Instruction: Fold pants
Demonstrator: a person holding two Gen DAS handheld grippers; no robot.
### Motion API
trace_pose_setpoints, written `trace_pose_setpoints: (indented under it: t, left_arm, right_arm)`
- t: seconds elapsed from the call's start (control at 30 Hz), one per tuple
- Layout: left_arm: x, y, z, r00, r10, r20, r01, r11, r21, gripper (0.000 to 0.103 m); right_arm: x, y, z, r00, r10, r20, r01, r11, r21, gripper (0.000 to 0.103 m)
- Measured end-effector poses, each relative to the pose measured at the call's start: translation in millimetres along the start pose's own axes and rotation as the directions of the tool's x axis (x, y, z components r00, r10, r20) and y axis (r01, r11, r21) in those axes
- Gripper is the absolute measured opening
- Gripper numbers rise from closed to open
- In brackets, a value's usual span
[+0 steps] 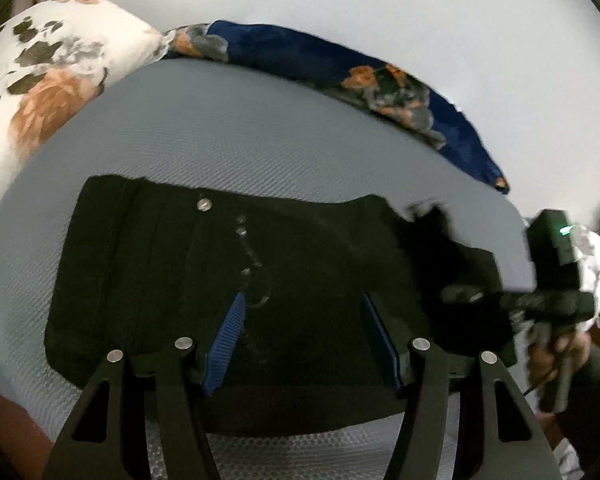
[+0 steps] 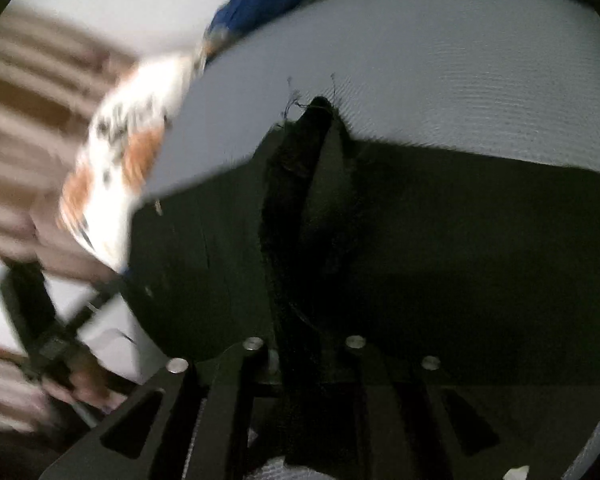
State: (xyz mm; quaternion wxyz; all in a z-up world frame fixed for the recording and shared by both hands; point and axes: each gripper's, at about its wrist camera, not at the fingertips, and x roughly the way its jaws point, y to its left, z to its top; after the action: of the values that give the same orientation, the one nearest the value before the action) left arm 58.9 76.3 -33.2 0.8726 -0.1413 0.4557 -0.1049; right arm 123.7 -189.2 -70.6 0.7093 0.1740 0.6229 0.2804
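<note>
With your right gripper (image 2: pixel 304 344) pinching the black pants (image 1: pixel 228 280) and your left gripper (image 1: pixel 302 336) wide above them, carry the fabric low across the bed (image 1: pixel 260 132) and lay it edge to edge.

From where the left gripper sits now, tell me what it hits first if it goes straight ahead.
The left gripper, jaws open, points at the black pants on the grey mattress. It would probably meet the fabric near the fly first; depth is unclear.
</note>
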Motion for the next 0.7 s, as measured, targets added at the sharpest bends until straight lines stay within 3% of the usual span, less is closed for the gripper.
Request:
trace_pose_setpoints:
  t: [0.07, 0.23, 0.37, 0.57, 0.7]
  left_arm:
    - [0.9, -4.4, 1.5, 1.000, -0.023, -0.004, 0.023, 1.000, 0.017, 0.061]
    - [11.7, -16.9, 3.6, 0.993, -0.107, -0.059, 0.108, 0.994, 0.026, 0.061]
    - [24.0, -29.0, 2.7, 0.976, -0.184, -0.118, 0.187, 0.982, 0.012, 0.061]
    - [55.3, -47.8, 1.1, 0.936, -0.275, -0.221, 0.272, 0.961, -0.046, 0.061]
    - [75.2, -53.3, -0.5, 0.911, -0.313, -0.268, 0.294, 0.949, -0.111, 0.061]
  right_arm:
    - [10.1, 10.7, -4.0, 1.000, -0.006, -0.023, 0.006, 1.000, -0.020, 0.036]
    - [-8.3, 27.1, -10.0, 1.000, 0.019, 0.022, -0.018, 0.999, -0.038, 0.038]
    - [-51.3, 19.1, -21.3, 0.991, -0.003, 0.136, 0.004, 1.000, -0.008, 0.058]
    - [-94.1, -25.5, -50.8, 0.967, -0.049, 0.252, 0.010, 0.989, 0.151, 0.058]
    - [-98.8, -44.3, -65.0, 0.955, -0.055, 0.291, -0.019, 0.969, 0.246, 0.058]
